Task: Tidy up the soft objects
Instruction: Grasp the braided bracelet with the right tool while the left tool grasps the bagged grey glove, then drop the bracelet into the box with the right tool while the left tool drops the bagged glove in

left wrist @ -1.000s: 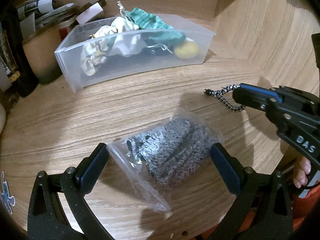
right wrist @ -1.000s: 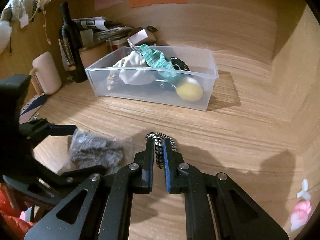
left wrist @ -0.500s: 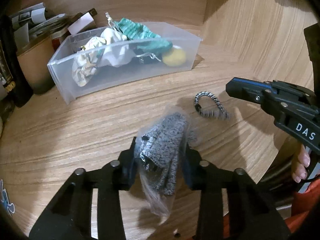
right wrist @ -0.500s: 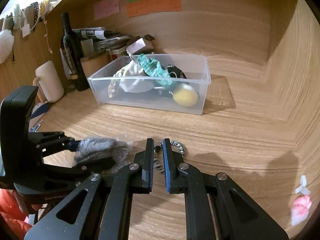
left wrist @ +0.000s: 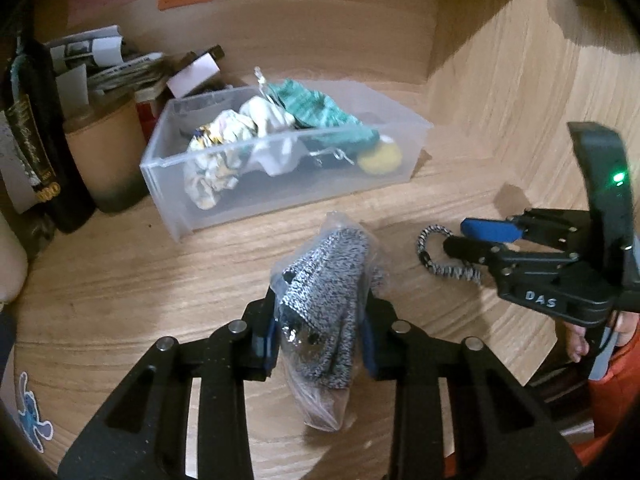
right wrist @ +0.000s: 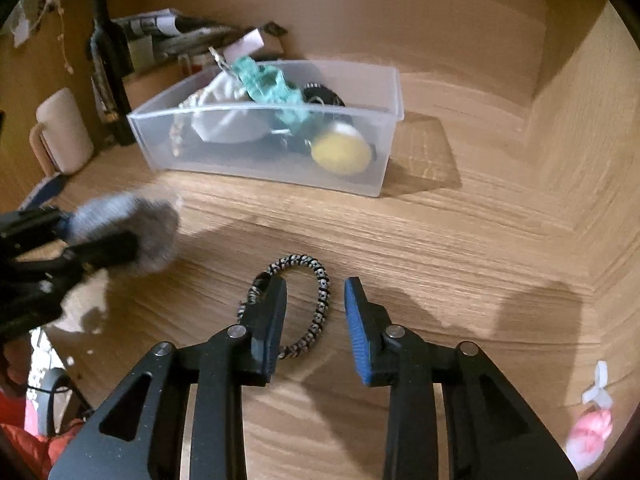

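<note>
The left gripper (left wrist: pixel 320 344) is clenching a bagged grey knit (left wrist: pixel 324 300) above the desk (left wrist: pixel 120 300). The right gripper (right wrist: pixel 316 328) is hovering with fingers parted around a hair tie (right wrist: pixel 316 280), near the bin (right wrist: pixel 360 152).

- In the right wrist view, we see the bagged grey knit (right wrist: pixel 124 232) only as a motion-blurred smear.
- The left finger hides part of the hair tie (right wrist: pixel 316 280).
- The clear bin's (left wrist: pixel 280 204) frosted wall obscures the lower contents.
- We cannot read the bottle (left wrist: pixel 36 160) label.
</note>
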`<act>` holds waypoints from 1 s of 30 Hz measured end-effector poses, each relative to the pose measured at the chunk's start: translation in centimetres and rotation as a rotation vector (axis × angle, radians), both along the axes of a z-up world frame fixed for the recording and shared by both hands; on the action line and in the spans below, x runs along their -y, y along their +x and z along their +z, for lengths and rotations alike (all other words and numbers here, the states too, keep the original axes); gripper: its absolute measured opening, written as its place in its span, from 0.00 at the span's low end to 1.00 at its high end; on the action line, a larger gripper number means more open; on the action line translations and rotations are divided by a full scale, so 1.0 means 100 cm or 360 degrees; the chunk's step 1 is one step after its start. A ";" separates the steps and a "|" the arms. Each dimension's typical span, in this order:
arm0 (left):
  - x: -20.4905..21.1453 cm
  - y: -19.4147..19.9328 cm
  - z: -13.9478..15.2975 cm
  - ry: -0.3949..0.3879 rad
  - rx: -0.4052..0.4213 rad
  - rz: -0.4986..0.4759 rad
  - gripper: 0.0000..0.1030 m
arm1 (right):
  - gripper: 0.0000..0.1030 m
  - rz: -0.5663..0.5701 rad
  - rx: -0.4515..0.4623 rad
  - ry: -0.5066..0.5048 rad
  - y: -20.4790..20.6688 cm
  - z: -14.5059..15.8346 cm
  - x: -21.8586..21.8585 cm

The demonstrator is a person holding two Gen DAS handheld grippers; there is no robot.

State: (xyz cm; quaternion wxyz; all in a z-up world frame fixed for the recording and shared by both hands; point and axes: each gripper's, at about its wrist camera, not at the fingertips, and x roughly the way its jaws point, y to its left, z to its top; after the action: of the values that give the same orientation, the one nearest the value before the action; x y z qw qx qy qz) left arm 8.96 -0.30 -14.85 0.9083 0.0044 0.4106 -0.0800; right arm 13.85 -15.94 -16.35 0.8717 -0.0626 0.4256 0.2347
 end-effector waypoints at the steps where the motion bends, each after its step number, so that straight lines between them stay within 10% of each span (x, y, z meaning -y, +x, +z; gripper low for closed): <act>1: -0.002 0.001 0.001 -0.0004 0.0009 0.0003 0.31 | 0.27 0.0003 -0.0003 -0.0012 0.001 -0.001 -0.001; 15: -0.028 0.016 0.022 -0.0028 0.0123 0.0089 0.31 | 0.07 0.0043 0.0039 -0.0086 0.017 -0.004 -0.012; 30: -0.061 0.058 0.084 -0.0042 0.0380 0.0230 0.31 | 0.07 -0.0001 0.0372 0.0140 0.019 0.069 -0.020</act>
State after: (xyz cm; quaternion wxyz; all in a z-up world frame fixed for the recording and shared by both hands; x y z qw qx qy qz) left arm 14.74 5.82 -6.44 0.9541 -0.0275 0.2977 -0.0187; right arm 15.79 -13.98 -9.40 0.9173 -0.0511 0.3105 0.2440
